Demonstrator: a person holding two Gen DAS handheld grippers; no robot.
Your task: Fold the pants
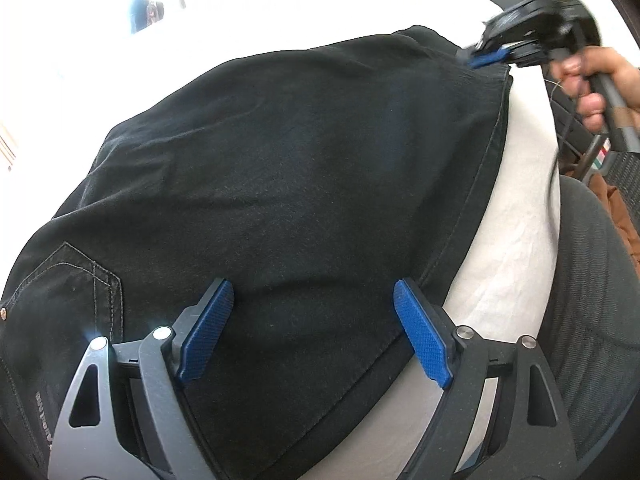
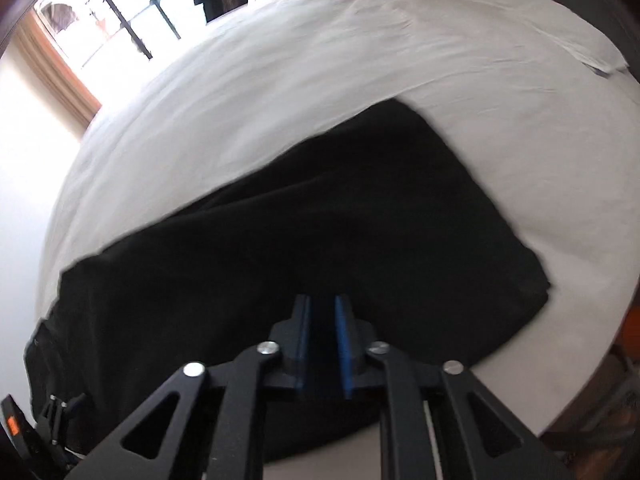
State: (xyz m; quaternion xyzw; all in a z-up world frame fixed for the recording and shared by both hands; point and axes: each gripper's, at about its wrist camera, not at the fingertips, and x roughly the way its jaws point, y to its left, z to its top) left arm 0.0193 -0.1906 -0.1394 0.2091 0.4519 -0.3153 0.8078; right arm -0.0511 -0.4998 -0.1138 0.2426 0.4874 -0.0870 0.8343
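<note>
Folding the pants (image 1: 280, 160) cleanly means this — your left gripper (image 1: 314, 332) hangs wide, empty; your right gripper (image 2: 322, 344), narrowly parted, grips nothing — pinch the hem squarely.

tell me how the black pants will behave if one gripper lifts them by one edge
The pants will probably sag and drape: they lie in soft ripples on the sheet. The stitched pocket and hem suggest thick denim, so likely fairly heavy. Matte weave against the ribbed pads likely grips without slipping.
</note>
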